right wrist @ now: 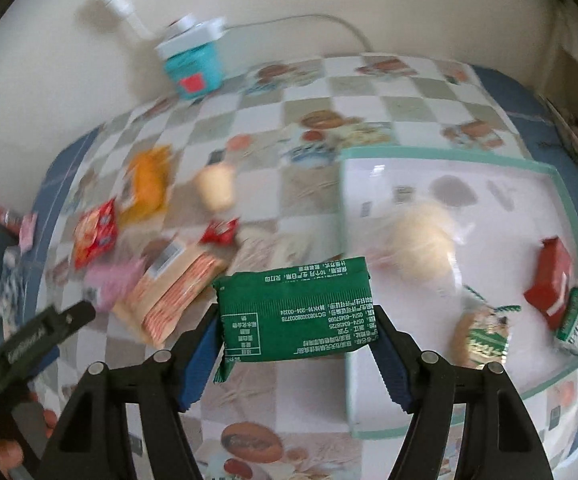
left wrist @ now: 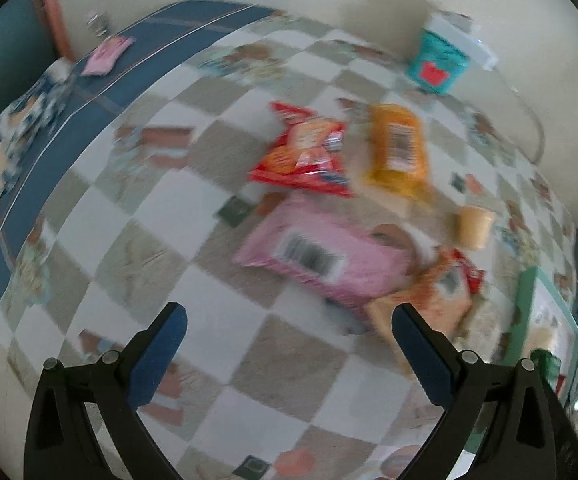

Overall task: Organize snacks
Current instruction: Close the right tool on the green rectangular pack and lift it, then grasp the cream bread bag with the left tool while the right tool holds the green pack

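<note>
My right gripper (right wrist: 295, 322) is shut on a green snack packet (right wrist: 295, 310), held above the table just left of a white tray with a green rim (right wrist: 441, 156). The tray holds a pale bun (right wrist: 421, 248), a red packet (right wrist: 549, 280) and two green-and-white packets (right wrist: 483, 340). My left gripper (left wrist: 289, 320) is open and holds nothing; it hangs over the checkered tablecloth (left wrist: 225, 328). Beyond it lie a pink packet (left wrist: 321, 252), a red packet (left wrist: 305, 152), an orange packet (left wrist: 399, 148), a small cup (left wrist: 475, 226) and a striped orange packet (left wrist: 441, 292). All views are blurred.
A teal tub with a white lid (right wrist: 193, 64) stands by the wall at the table's far edge, with a white cable (right wrist: 329, 24) behind it. The left gripper (right wrist: 41, 332) and a hand show at the lower left of the right wrist view. Blue cloth (left wrist: 101, 92) borders the table.
</note>
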`<state>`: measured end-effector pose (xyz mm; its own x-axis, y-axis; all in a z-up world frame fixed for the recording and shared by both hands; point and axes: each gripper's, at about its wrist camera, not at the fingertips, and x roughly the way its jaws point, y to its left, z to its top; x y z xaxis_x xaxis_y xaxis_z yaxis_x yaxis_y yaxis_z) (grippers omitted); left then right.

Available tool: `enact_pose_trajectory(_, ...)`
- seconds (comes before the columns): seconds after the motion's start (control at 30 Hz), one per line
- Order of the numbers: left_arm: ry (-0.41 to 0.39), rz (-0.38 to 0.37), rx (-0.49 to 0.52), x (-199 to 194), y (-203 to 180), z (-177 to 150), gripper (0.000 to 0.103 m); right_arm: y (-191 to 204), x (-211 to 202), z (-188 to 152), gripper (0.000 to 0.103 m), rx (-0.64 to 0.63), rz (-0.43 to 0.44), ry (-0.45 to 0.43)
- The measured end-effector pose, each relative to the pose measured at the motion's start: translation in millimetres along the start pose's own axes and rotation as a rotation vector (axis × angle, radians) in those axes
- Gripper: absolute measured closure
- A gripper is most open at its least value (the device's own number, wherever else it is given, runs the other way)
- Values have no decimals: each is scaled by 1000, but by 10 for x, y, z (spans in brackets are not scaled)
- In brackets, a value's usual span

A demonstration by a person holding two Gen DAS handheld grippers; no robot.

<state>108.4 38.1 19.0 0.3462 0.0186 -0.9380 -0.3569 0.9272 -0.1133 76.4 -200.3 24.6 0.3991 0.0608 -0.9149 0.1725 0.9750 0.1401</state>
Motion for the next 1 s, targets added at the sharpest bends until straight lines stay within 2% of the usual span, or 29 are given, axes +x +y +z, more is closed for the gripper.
enact_pose_trajectory(0.13,-4,-61,54,34,-142,-28,1,-224,-18,75,30,63,-64,-25)
enact_pose_trajectory(0.3,9,-84,158,101,-391,-83,1,-421,-39,116,30,120,-74,-36)
enact_pose_trajectory(0.37,15,-48,216,130,-511,-96,1,-440,-26,122,30,122,-73,-33)
enact_pose_trajectory(0.5,-24,-16,346,140,-708,-155,1,-467,-4,115,30,126,-66,-24)
enact_pose_trajectory(0.63,-13,-45,393,242,-792,-142,1,-508,3,110,30,136,-66,-22)
enact_pose_trajectory(0.8,-11,-21,474,311,-949,-213,3,-551,24,112,30,152,-66,-15)
enact_pose_trajectory(1.0,27,-37,516,435,-1068,-274,13,-569,36,104,30,160,-62,-14)
